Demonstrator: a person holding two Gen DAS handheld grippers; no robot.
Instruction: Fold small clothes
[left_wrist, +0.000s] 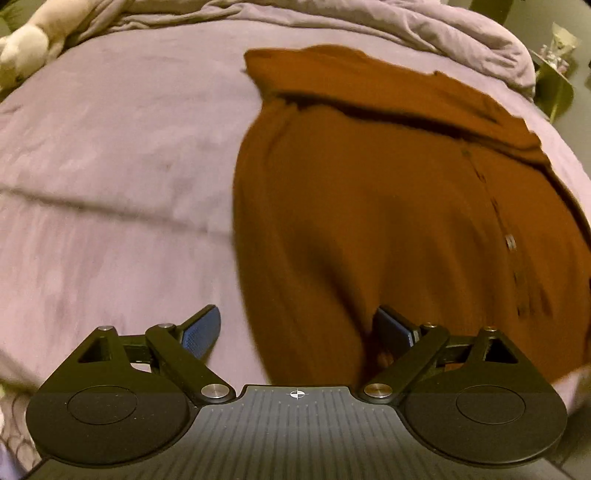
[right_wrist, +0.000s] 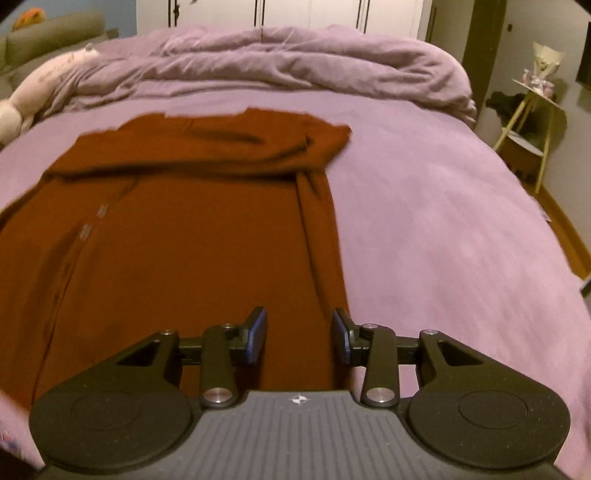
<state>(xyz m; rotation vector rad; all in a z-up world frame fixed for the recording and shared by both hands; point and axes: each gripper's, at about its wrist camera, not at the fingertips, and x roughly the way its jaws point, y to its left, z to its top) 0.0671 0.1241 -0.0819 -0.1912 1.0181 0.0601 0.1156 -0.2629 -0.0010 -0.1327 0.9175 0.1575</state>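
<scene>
A rust-brown buttoned garment (left_wrist: 369, 206) lies flat on the purple bed sheet (left_wrist: 110, 166), its sleeves folded across the top. It also shows in the right wrist view (right_wrist: 184, 236). My left gripper (left_wrist: 299, 332) is open wide and empty, over the garment's near left hem edge; its right finger is over the cloth, its left finger over the sheet. My right gripper (right_wrist: 300, 334) is open and empty, over the garment's near right hem edge, jaws either side of that edge.
A bunched purple duvet (right_wrist: 295, 62) lies across the far end of the bed. A pale plush toy (right_wrist: 44, 85) lies at the far left. A small side table (right_wrist: 532, 122) stands right of the bed, by the wooden floor (right_wrist: 569, 236).
</scene>
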